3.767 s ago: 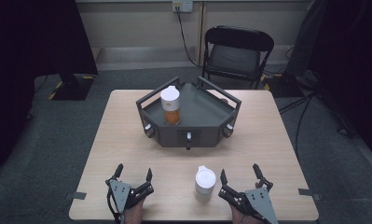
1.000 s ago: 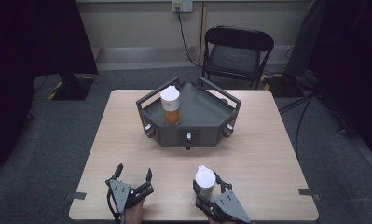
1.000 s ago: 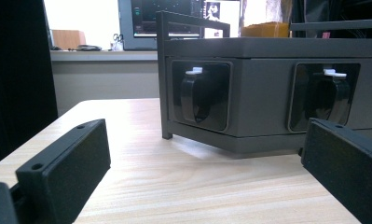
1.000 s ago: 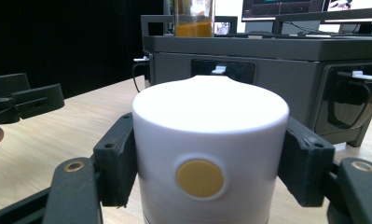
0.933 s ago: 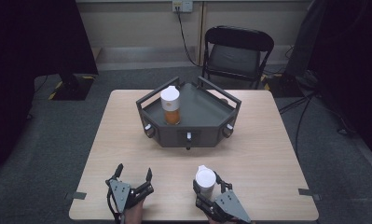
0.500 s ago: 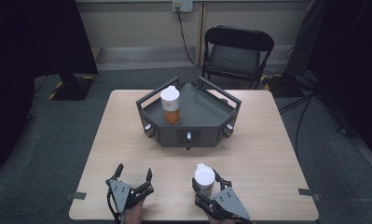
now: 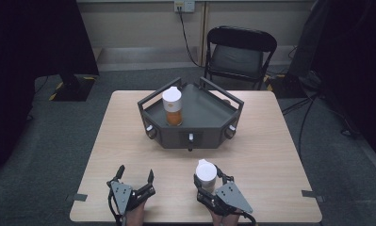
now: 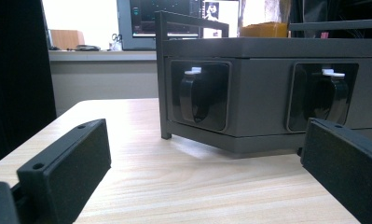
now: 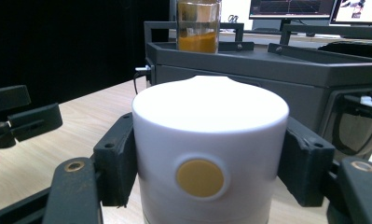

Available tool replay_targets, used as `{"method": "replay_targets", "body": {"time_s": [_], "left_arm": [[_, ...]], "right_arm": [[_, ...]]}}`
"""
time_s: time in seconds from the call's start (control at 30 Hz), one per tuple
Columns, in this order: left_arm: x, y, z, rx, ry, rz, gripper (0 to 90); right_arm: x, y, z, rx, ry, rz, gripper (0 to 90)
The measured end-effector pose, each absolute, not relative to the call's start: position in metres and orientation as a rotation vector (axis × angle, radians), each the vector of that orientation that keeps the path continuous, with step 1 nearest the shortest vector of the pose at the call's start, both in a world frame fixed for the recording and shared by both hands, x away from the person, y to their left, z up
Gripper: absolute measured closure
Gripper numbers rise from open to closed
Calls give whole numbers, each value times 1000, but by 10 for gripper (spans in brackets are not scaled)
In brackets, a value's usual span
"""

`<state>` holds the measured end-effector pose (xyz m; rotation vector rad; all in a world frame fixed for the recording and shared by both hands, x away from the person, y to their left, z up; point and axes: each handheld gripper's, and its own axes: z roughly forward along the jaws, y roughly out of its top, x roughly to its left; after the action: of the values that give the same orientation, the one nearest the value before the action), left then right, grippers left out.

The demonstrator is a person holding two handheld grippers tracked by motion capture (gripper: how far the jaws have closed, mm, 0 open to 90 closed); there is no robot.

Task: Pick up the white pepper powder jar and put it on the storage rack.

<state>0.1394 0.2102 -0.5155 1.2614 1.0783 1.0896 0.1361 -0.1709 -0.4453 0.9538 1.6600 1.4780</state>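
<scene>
Moved in from the table's right corner since seconds earlier, the right gripper (image 7: 208, 181) now has its fingers (image 9: 116, 161) clasping the sides of a white-lidded jar (image 7: 206, 174) near the front edge of the pale wooden table (image 7: 280, 155). At left, the left gripper (image 7: 134, 177) rests with fingers (image 8: 67, 165) wide. Behind stand a dark grey tray (image 7: 214, 123) carrying an orange-filled jar (image 7: 172, 106), a black folding chair (image 7: 238, 55) and grey carpet (image 7: 58, 141).

A white-capped jar (image 9: 210, 151) bearing a round yellow-orange dot sits between black jaws, a second white-capped jar (image 7: 172, 106) shows orange contents, the tray (image 7: 209, 126) is dark grey, and the table (image 7: 270, 141) is pale wood grain.
</scene>
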Motion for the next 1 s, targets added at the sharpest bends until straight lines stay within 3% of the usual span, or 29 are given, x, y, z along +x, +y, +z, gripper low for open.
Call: {"method": "replay_targets", "body": {"time_s": [1.0], "left_arm": [[139,210,-515,1262,1077,1088,11]], "right_arm": [[170,-168,-403,953,1671,1499,301]]}}
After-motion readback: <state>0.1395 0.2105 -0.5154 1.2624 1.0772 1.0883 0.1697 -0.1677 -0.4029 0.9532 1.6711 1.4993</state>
